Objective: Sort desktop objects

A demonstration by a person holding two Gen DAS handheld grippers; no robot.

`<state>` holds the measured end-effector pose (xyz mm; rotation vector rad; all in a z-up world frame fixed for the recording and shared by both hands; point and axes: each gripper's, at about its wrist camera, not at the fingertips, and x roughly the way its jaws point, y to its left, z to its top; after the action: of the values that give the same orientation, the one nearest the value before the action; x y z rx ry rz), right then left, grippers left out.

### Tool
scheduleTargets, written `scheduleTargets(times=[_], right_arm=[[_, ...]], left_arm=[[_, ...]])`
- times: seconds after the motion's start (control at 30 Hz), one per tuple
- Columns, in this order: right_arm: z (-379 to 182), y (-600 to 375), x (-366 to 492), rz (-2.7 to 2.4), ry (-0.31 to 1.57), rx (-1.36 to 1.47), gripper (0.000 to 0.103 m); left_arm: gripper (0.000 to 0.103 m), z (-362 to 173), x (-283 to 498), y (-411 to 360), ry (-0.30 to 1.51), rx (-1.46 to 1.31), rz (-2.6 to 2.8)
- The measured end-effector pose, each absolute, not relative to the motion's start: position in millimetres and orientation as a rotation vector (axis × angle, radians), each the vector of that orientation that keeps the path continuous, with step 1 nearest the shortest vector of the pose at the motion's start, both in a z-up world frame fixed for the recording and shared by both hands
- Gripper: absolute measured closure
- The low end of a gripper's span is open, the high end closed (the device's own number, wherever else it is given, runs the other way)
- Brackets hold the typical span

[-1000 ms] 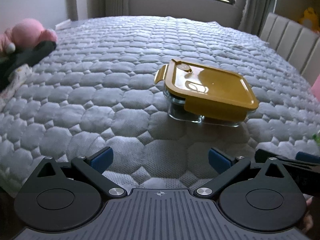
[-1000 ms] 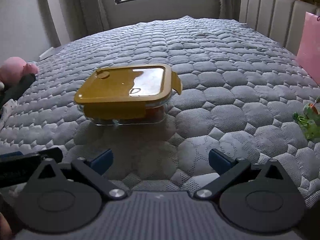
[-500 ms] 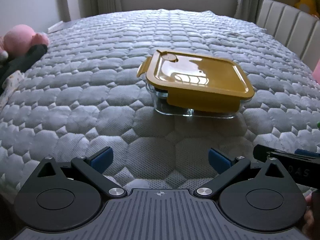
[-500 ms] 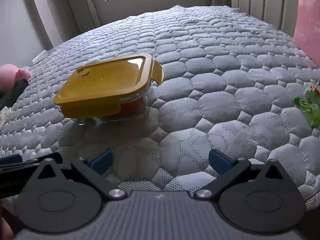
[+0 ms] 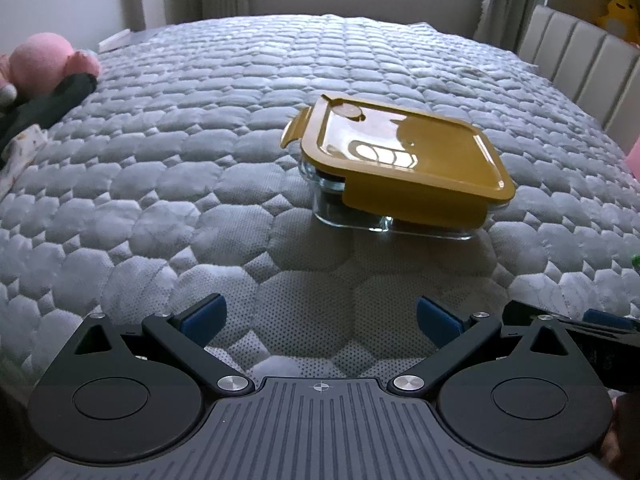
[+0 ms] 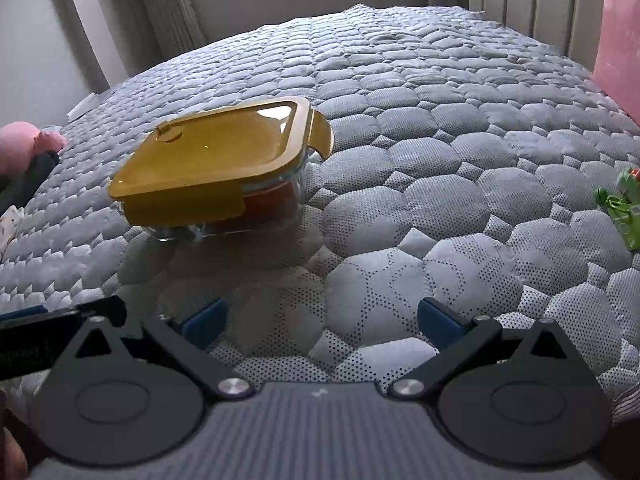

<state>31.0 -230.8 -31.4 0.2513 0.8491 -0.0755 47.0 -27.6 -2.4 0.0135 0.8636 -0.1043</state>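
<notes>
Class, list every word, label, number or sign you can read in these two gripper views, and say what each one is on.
None can be read.
Pale lettering on the left gripper's black body, seen at the right view's left edge: too blurred.
Printing on the green packet: too small.
Mark near the pink bag's top: too small.
Yellow lid: a raised shape, no words visible.

mustard lid (image 5: 404, 152), grey quilt (image 5: 200, 128) (hexagon-stitched)
</notes>
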Motion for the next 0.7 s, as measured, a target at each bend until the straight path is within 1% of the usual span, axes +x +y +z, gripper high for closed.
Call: scheduleTargets(times=[0.27,0.5,0.7], right_arm=[[-29.5,-223.8,29.2,-0.053,0.847,0.233,0.000],[-24.6,-221.7,26.3,-0.047,0.829,0.229,0.000],[-16.9,-219.7,25.3,-0.046,0.808,0.219,0.000]], left_arm=[[0.000,-3.7,46.7,-22.0,0.845,0.020,-0.063],[0.000,5.9,43.2,-11.4,0.820,-0.063,-0.071],[0.000,9.2,42.7,-8.5,0.797,-0.066,-0.054]])
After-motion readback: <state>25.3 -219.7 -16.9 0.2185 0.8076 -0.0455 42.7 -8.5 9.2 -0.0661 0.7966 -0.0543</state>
